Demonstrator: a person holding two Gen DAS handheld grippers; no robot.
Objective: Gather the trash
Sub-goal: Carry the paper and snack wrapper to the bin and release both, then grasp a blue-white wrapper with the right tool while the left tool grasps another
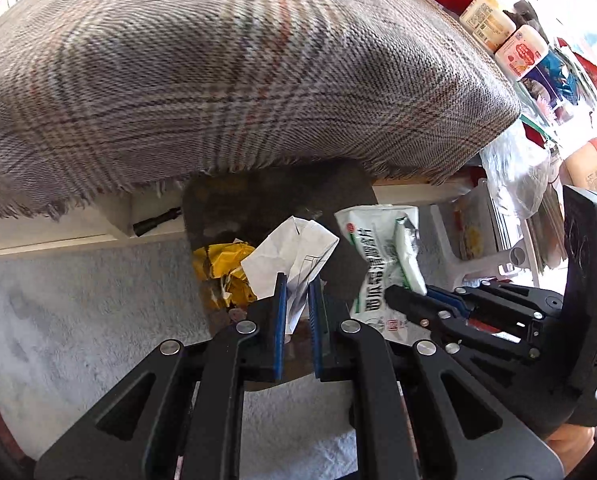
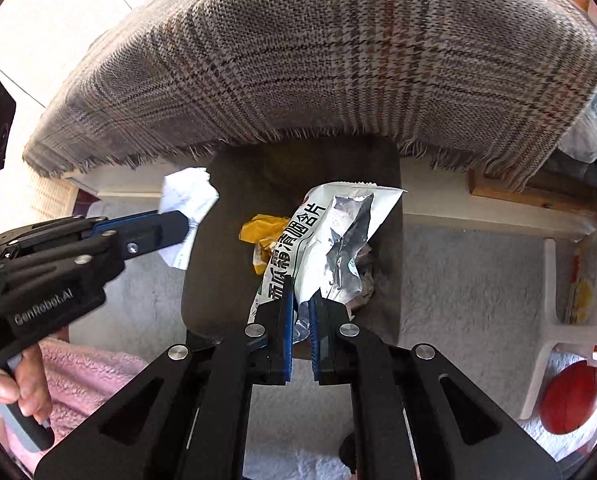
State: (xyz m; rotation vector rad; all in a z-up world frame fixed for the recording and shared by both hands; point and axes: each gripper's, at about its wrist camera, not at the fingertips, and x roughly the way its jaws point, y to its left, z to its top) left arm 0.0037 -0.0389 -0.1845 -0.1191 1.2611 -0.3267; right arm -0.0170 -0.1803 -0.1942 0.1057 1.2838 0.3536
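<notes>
From the left wrist view, the left claw [image 1: 298, 300] is pinching a crumpled white paper [image 1: 290, 256], its blue pads pressed in on the lower edge of the sheet. The paper hangs above the open mouth of a dark bin [image 1: 258, 208] that stands on the grey carpet [image 1: 78, 312], just under the fringe of a plaid cloth [image 1: 218, 72]. Inside the bin lies one yellow wrapper [image 1: 222, 268]. To the right, the right claw [image 1: 408, 300] grips a white and green foil packet [image 1: 382, 256] — also over the bin.

From the right wrist view, the right claw [image 2: 301, 312] is closed on the torn lower end of the foil packet [image 2: 330, 232], which stands up over the dark bin [image 2: 218, 248]; the yellow wrapper [image 2: 262, 232] shows behind it. The left claw [image 2: 174, 224] holds the white paper [image 2: 190, 196] at the bin's left rim.

The step in hand looks like the drop — both pieces are carried to the bin and not yet let go. The next move calls for spreading each claw with its piece well inside the rim; the paper sits nearest the edge and may need shifting inward.

Count: one paper, one packet, one wrapper, one bin, two claws.
</notes>
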